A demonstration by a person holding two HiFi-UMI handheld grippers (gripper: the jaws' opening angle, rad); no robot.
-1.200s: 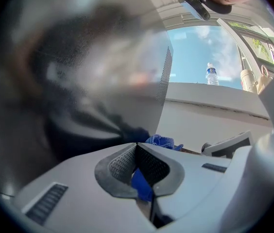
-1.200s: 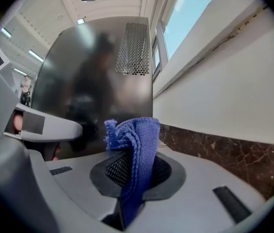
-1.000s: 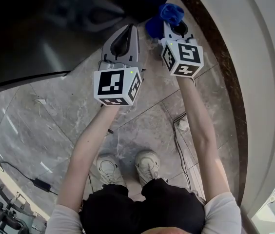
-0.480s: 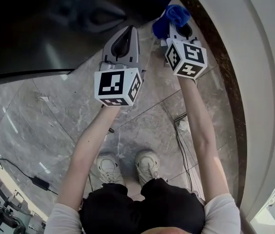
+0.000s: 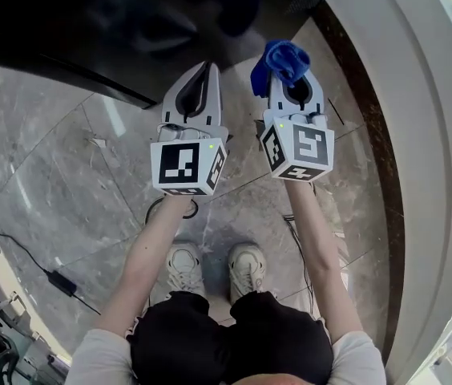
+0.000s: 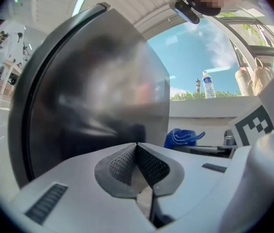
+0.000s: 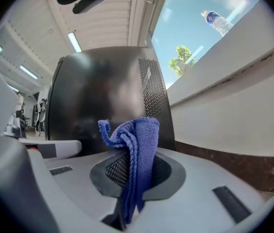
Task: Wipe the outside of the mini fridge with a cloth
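Right gripper (image 5: pixel 284 77) of mine is clamped on a blue knitted cloth (image 7: pixel 136 152), which stands up in a bunched fold from between the jaws and hangs down past them on the near side. Its tip points at the black glossy mini fridge (image 7: pixel 103 91), near the edge where the smooth face meets the side panel of fine perforated mesh (image 7: pixel 152 89); I cannot tell whether the cloth touches the fridge. My left gripper (image 5: pixel 207 70) sits just beside the right one, its jaws pressed together with nothing between them, aimed at the fridge's dark reflective face. The fridge stands on a grey marble tile floor (image 5: pixel 58 183), close to a white curved wall (image 5: pixel 426 135) with a dark brown skirting strip. A clear plastic water bottle (image 6: pixel 207 85) stands upright on the wall's ledge. Near my white shoes (image 5: pixel 246 267), a thin black cable (image 5: pixel 18 247) trails across the floor.
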